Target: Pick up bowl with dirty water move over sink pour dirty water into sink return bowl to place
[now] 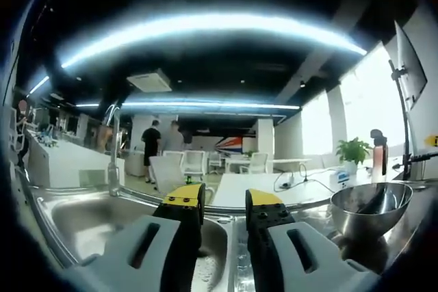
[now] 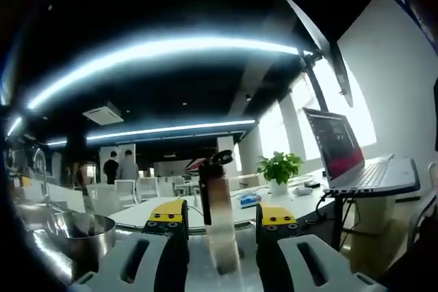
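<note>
The steel bowl (image 1: pixel 371 204) sits on the bench (image 1: pixel 410 230) at the lower right of the left gripper view, just beside the sink (image 1: pixel 89 220) that spreads across the lower left. Both the left gripper (image 1: pixel 225 204) and the right gripper (image 2: pixel 219 218) stand spread, holding nothing. In the right gripper view a tall bottle (image 2: pixel 217 217) stands between the jaws, with the bowl at lower left. Reaching across, the right gripper could knock that bottle over. A one-sided pinch on the rim might tip the bowl and slop water onto the bench.
</note>
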Motion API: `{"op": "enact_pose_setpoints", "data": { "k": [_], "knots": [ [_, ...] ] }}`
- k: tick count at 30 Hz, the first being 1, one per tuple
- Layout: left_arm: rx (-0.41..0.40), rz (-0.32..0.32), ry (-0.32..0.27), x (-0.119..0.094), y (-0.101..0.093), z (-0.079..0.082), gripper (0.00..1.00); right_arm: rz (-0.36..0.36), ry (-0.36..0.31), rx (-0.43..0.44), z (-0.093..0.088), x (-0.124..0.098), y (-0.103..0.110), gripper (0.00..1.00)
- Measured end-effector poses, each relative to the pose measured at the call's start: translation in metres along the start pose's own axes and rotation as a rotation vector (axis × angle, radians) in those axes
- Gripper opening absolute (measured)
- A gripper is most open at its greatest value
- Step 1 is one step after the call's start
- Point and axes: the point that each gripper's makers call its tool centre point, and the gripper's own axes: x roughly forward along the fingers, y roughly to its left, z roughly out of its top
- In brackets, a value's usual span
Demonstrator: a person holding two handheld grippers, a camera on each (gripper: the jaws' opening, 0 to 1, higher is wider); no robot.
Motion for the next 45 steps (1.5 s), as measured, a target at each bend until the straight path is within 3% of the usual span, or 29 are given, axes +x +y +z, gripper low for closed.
{"op": "enact_pose_setpoints", "data": {
  "k": [10,25,34,41,45],
  "knots": [
    [0.006,0.003,0.007,0.002,0.007,0.01,0.23,-0.027,0.025,-0.011,0.01,0.002,-0.006,0.34],
    [0.027,-0.078,0.048,0.024,-0.007,0.035,0.23,0.044,0.055,-0.112,0.043,0.022,0.017,0.34],
    [0.059,-0.12,0.09,0.036,-0.016,0.046,0.21,0.098,0.036,-0.215,0.074,0.033,0.035,0.34],
    [0.094,-0.207,0.125,0.047,-0.031,0.054,0.22,0.167,0.024,-0.232,0.096,0.039,0.057,0.32],
    [0.043,-0.255,0.137,0.052,-0.039,0.062,0.21,0.229,0.034,-0.225,0.1,0.043,0.074,0.31]
  ]
}}
